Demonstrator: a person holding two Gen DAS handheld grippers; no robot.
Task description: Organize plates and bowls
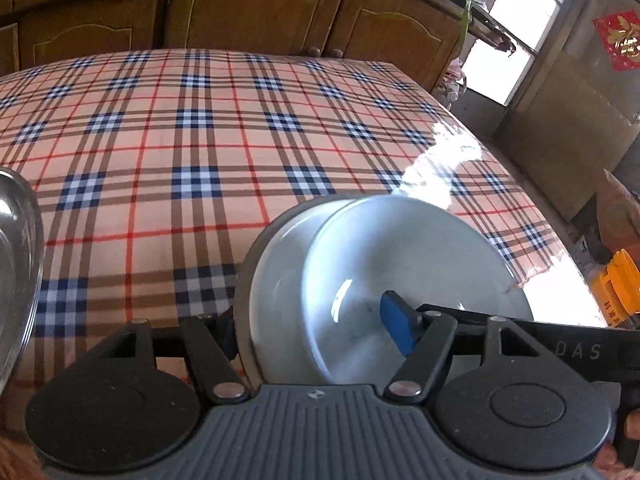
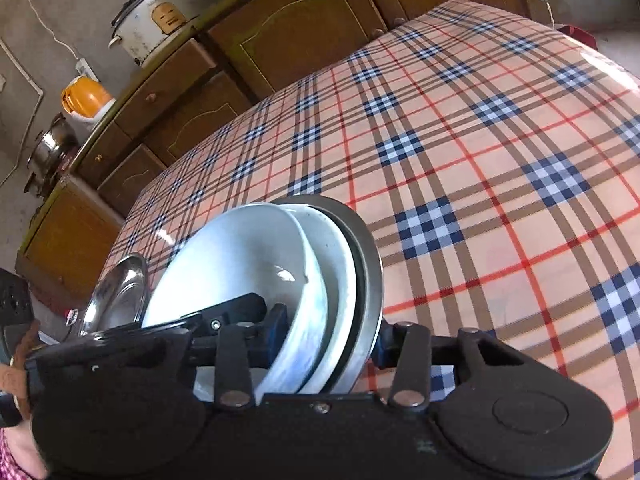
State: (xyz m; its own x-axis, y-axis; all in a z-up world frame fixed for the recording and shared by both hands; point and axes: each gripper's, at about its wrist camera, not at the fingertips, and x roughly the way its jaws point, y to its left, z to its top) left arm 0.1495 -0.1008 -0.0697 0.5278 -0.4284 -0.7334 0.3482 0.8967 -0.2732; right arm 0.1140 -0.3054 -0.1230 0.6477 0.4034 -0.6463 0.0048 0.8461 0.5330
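Observation:
A nested stack stands tilted on edge over the plaid table: a white bowl [image 1: 412,256] inside a second white bowl [image 1: 280,280], inside a grey metal dish [image 1: 242,276]. My left gripper [image 1: 312,328] is shut on the stack, its blue pad [image 1: 394,326] inside the inner bowl and the other finger hidden behind the metal rim. From the other side my right gripper [image 2: 332,336] is shut on the same stack [image 2: 320,280], one blue pad [image 2: 278,326] in the white bowl [image 2: 240,256] and one finger behind the metal dish [image 2: 370,272].
A shiny steel plate [image 1: 16,264] lies on the plaid tablecloth [image 1: 180,140] left of the stack, also the steel plate [image 2: 118,296]. Brown cabinets [image 1: 260,8] run behind the table, with a rice cooker [image 2: 150,24] and pots on top. An orange crate [image 1: 618,288] sits on the floor at right.

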